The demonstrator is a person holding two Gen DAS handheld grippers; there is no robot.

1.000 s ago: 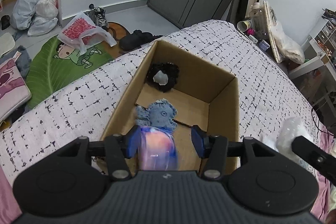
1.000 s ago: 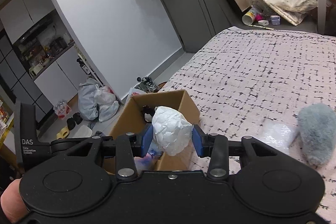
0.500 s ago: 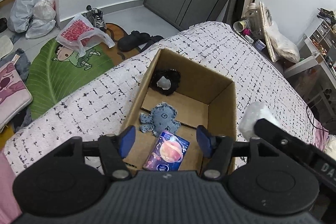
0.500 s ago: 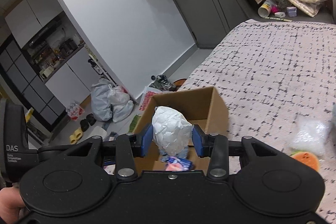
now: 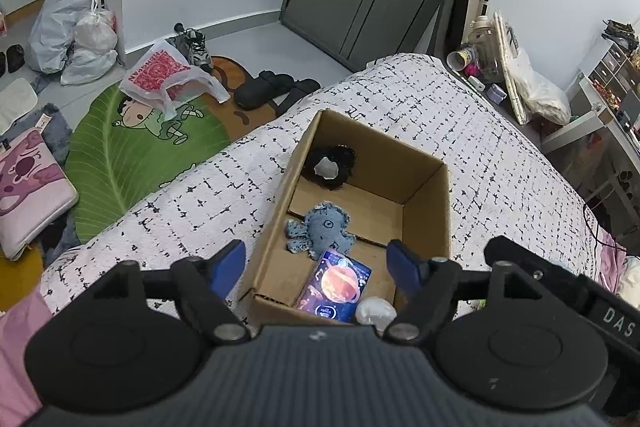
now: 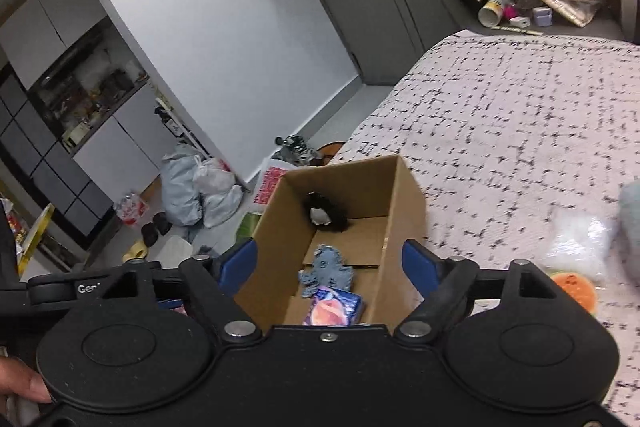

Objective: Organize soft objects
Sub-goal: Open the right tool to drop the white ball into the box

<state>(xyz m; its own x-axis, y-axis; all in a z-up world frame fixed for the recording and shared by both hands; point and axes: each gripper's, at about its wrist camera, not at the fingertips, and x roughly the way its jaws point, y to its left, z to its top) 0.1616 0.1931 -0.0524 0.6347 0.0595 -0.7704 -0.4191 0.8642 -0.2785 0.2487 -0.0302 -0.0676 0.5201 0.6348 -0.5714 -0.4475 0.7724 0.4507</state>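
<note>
An open cardboard box [image 5: 426, 203] sits on the bed. Inside lie a black fuzzy ring with a white centre [image 5: 329, 167], a blue octopus plush [image 5: 320, 227], a planet-printed packet [image 5: 339, 285] and a white crumpled bundle [image 5: 375, 311] in the near corner. My left gripper [image 5: 316, 263] hovers above the box's near end, its jaws opening with nothing between them. In the right wrist view, the right gripper [image 6: 330, 259] hangs over the same box [image 6: 404, 195], jaws opening and empty, above the octopus [image 6: 328, 271] and packet [image 6: 334, 309]. The white bundle is hidden there.
On the patterned bedspread [image 6: 500, 99] right of the box lie a clear plastic bag [image 6: 576, 247], an orange slice-shaped toy [image 6: 574, 289] and a grey fluffy thing [image 6: 632, 211]. Beyond the bed's edge the floor holds a green leaf rug [image 5: 132, 155], bags and shoes.
My left gripper let go of the planet packet, which now lies in the box, and rose a little. My right gripper opened and the white bundle dropped into the box's near corner.
</note>
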